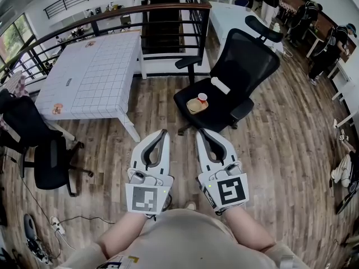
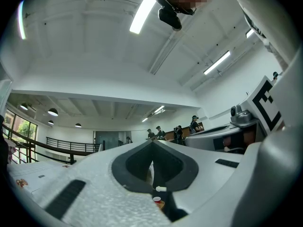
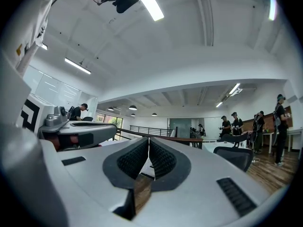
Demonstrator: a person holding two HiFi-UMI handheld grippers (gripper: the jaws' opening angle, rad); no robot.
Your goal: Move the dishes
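On the seat of a black office chair (image 1: 235, 77) lie a shallow tan dish (image 1: 196, 106), a small red-and-white cup (image 1: 202, 97) at its rim, and a white cylinder (image 1: 220, 85) beside them. I hold both grippers side by side well short of the chair, pointing toward it. The left gripper (image 1: 164, 132) is shut with nothing in it, and so is the right gripper (image 1: 201, 131). In the left gripper view the jaws meet at the left gripper's (image 2: 152, 143) tip, with the cup (image 2: 156, 200) and cylinder (image 2: 161, 188) showing below. The right gripper (image 3: 149, 139) shows ribbed pads pressed together.
A white table with a grid cloth (image 1: 92, 77) stands at the left, with a second black chair (image 1: 39, 150) in front of it. A dark railing (image 1: 112, 21) runs behind. Another white table (image 1: 230, 15) is beyond the chair. People (image 1: 331, 49) stand far right. A power strip (image 1: 56, 226) lies on the wooden floor.
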